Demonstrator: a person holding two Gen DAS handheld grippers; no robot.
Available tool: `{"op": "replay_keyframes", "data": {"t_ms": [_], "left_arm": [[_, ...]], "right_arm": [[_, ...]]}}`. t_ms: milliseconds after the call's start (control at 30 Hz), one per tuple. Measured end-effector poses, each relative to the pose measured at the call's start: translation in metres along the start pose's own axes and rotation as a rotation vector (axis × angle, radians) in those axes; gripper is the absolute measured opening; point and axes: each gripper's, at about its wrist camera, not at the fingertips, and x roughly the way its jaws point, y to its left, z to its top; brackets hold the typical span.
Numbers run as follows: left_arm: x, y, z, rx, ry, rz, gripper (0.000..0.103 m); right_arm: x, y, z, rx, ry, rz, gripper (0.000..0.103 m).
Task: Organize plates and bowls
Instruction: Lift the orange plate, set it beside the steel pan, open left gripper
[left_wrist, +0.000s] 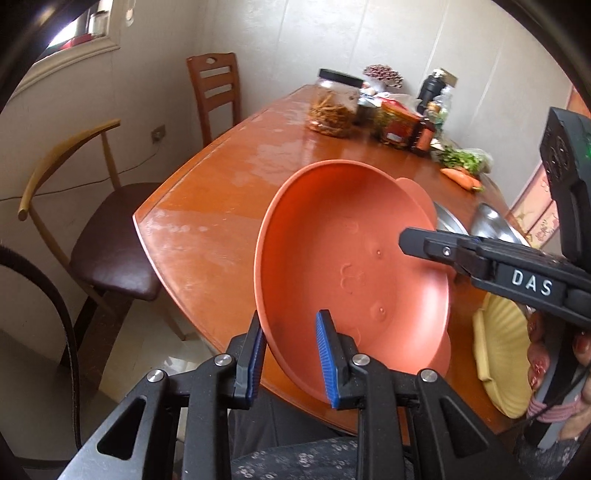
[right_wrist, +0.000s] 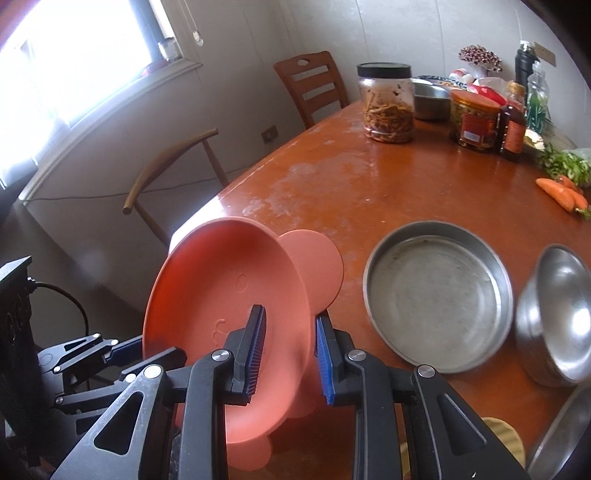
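A salmon-orange plate with round ears (left_wrist: 351, 258) (right_wrist: 229, 295) hangs tilted over the near edge of the wooden table (left_wrist: 221, 206). My left gripper (left_wrist: 291, 354) is shut on its lower rim, one blue pad inside and one outside. My right gripper (right_wrist: 288, 350) is shut on the opposite rim, and shows in the left wrist view as a black finger reaching in from the right (left_wrist: 424, 245). In the right wrist view the left gripper (right_wrist: 144, 352) sits at the plate's left edge. A yellow fluted plate (left_wrist: 502, 354) lies on the table to the right.
A flat steel pan (right_wrist: 437, 295) and a steel bowl (right_wrist: 557, 317) stand right of the orange plate. Jars (right_wrist: 388, 103), bottles, greens and carrots (right_wrist: 561, 195) crowd the far end. Two chairs (left_wrist: 110, 229) stand along the table's left side, under a window.
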Motion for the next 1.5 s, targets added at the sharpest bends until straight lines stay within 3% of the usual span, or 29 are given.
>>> {"op": "replay_keyframes", "data": {"t_ms": [400, 867, 1033, 1267, 1500], "left_arm": [[0.031, 0.006, 0.010, 0.015, 0.038, 0.018, 0.028], [0.041, 0.003, 0.019, 0.056, 0.021, 0.044, 0.028], [0.041, 0.001, 0.018, 0.063, 0.023, 0.038, 0.028], [0.041, -0.007, 0.016, 0.083, 0.024, 0.028, 0.028], [0.035, -0.011, 0.016, 0.075, 0.006, 0.034, 0.029]], "right_arm": [[0.035, -0.012, 0.003, 0.030, 0.036, -0.049, 0.027], [0.041, -0.011, 0.004, 0.015, 0.029, -0.100, 0.029], [0.035, -0.010, 0.005, -0.003, 0.006, -0.117, 0.038], [0.015, -0.018, 0.004, 0.028, -0.031, -0.103, 0.040], [-0.025, -0.026, -0.008, 0.061, -0.105, -0.095, 0.054]]}}
